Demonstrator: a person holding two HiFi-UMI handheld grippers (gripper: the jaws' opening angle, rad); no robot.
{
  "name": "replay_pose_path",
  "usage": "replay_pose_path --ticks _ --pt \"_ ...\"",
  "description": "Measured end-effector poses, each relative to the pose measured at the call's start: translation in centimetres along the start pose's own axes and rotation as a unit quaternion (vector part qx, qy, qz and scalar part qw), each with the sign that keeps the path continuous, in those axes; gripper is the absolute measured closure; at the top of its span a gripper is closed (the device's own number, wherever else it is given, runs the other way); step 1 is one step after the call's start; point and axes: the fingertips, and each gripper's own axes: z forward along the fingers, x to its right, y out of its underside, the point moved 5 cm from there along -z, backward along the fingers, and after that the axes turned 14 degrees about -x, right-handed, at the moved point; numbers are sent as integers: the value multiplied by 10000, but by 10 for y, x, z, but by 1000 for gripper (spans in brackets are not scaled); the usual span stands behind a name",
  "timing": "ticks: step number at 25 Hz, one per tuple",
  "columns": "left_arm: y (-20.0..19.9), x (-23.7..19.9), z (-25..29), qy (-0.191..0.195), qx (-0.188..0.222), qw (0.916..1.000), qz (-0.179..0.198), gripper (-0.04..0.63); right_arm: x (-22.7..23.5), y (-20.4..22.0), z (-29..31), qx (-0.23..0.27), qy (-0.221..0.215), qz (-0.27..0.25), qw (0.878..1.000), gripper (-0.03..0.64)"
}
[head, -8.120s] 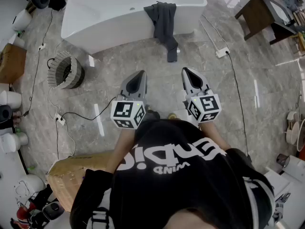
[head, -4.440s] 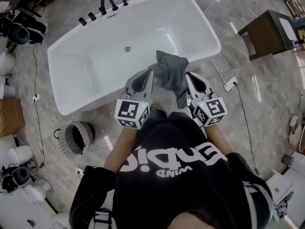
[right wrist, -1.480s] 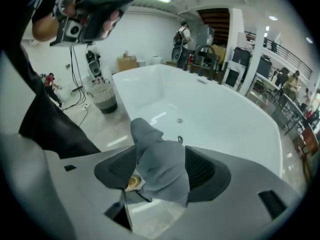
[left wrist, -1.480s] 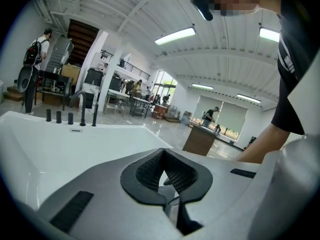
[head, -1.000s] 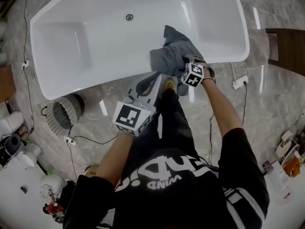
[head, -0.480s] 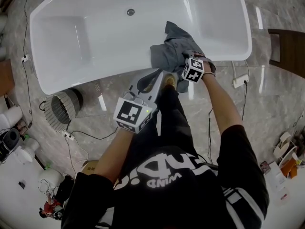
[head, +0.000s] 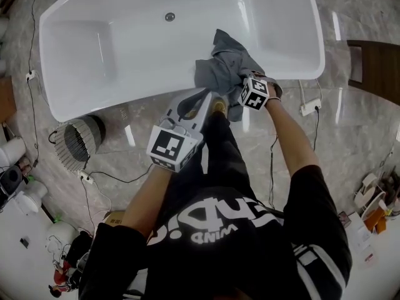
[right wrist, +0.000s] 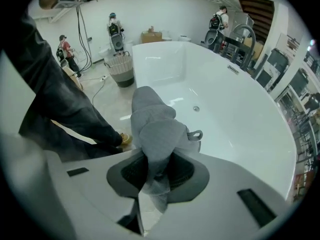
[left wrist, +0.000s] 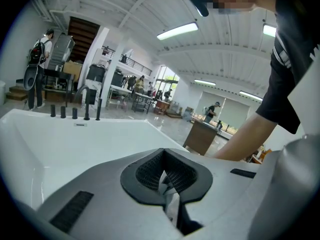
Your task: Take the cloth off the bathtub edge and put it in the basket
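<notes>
The grey cloth point(head: 225, 70) lies bunched over the near rim of the white bathtub point(head: 125, 99). My right gripper point(head: 242, 82) is on the cloth's right side, and its jaws are closing with a fold of the cloth point(right wrist: 152, 129) pinched between the pads. My left gripper point(head: 201, 94) hovers just in front of the tub's rim, left of the cloth, shut with nothing in it point(left wrist: 164, 176). The slatted round basket point(head: 78, 142) stands on the floor by the tub's left front corner and also shows in the right gripper view point(right wrist: 120, 66).
A dark wooden table point(head: 375, 64) stands right of the tub. A white power strip point(head: 307, 108) and cables lie on the marble floor. Black taps point(left wrist: 75, 111) line the tub's far rim. A cardboard box point(head: 112, 217) sits behind me at the left. People stand in the background.
Since the earliest frames I have walked up to the tub. In the last second the right gripper has settled onto the cloth and the cloth has bunched slightly; the left gripper has barely moved.
</notes>
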Motion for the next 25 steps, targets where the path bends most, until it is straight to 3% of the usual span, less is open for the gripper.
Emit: replay_pose_path --ticks 11,20,25 --pt "-8 0 -15 -61 94 9999 16 583 0 4 -35 129 52 711 9974 560" --pt "-25 9 -53 -126 238 9996 77 583 4 -4 -168 788 600 1286 9867 560" --pt "-40 31 -91 -150 384 9990 199 583 -5 -22 -268 1347 986 1697 9713 560"
